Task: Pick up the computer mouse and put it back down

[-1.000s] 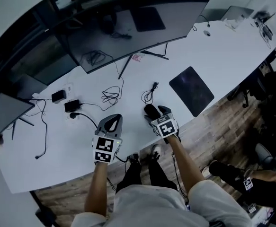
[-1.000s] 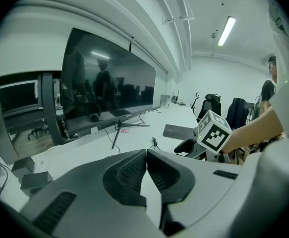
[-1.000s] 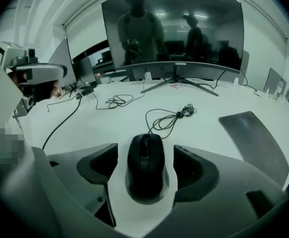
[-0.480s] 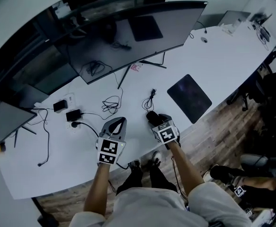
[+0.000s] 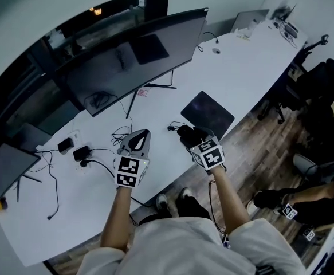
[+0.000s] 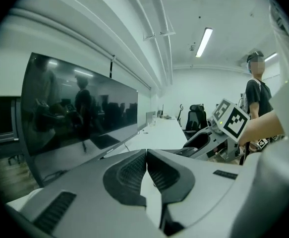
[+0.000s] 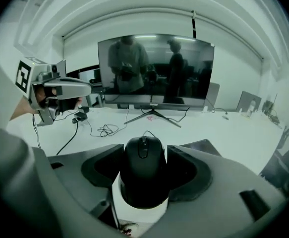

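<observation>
The black corded computer mouse (image 7: 144,170) sits between my right gripper's (image 7: 145,155) two pads, which press on its sides. It hangs clear above the white desk (image 7: 233,133), its cord trailing forward. In the head view the mouse (image 5: 185,134) shows at the tip of the right gripper (image 5: 192,137), over the desk's near edge beside the dark mouse pad (image 5: 208,114). My left gripper (image 6: 146,155) is shut with nothing in it, its pads touching. It hovers to the left (image 5: 139,136) of the right one, above the cables.
A wide curved monitor (image 5: 132,56) stands at the back of the desk on a thin stand (image 7: 151,114). Loose cables (image 5: 120,135) and power adapters (image 5: 74,149) lie at the left. Chairs (image 5: 321,85) and a seated person's legs (image 5: 293,202) are at the right.
Both grippers have risen. The right one closed on the mouse and lifted it off the desk, toward the mouse pad. The head view has swung right.
</observation>
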